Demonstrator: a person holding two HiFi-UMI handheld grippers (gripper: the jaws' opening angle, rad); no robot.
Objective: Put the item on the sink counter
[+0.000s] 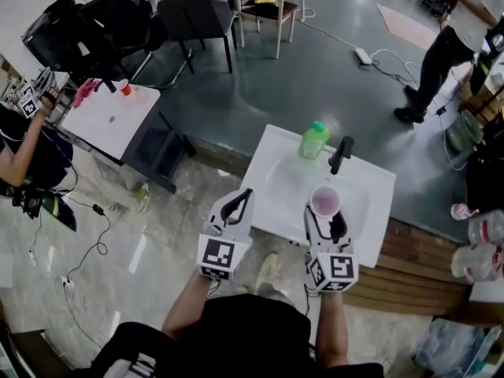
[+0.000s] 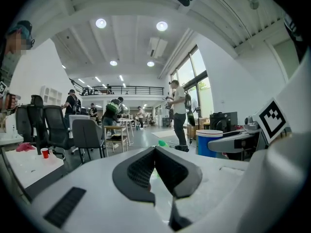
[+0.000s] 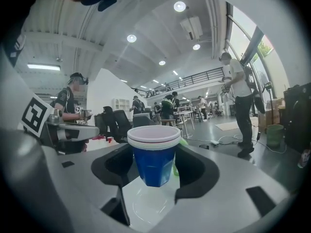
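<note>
Cup [image 1: 325, 201], round and pale-rimmed, is pinched in the right tool [image 1: 326, 213] above the glossy white sink desk [image 1: 272, 152], near a green bottle [image 1: 313, 140] and a black faucet [image 1: 340, 154]. Left gripper view: the left tool [image 2: 155, 154] has its ribbed black pads pressed together, with nothing between. Right gripper view: the cup is smooth blue plastic, tapered and white-lipped, clamped between the jaws.

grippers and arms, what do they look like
The left gripper and right gripper are bulky white plastic bodies, each with two black jaws lined with textured pads. Each carries a white cube printed with black square markers at the rear. No cables show. The person wears a black top; the forearms have no sleeves.
</note>
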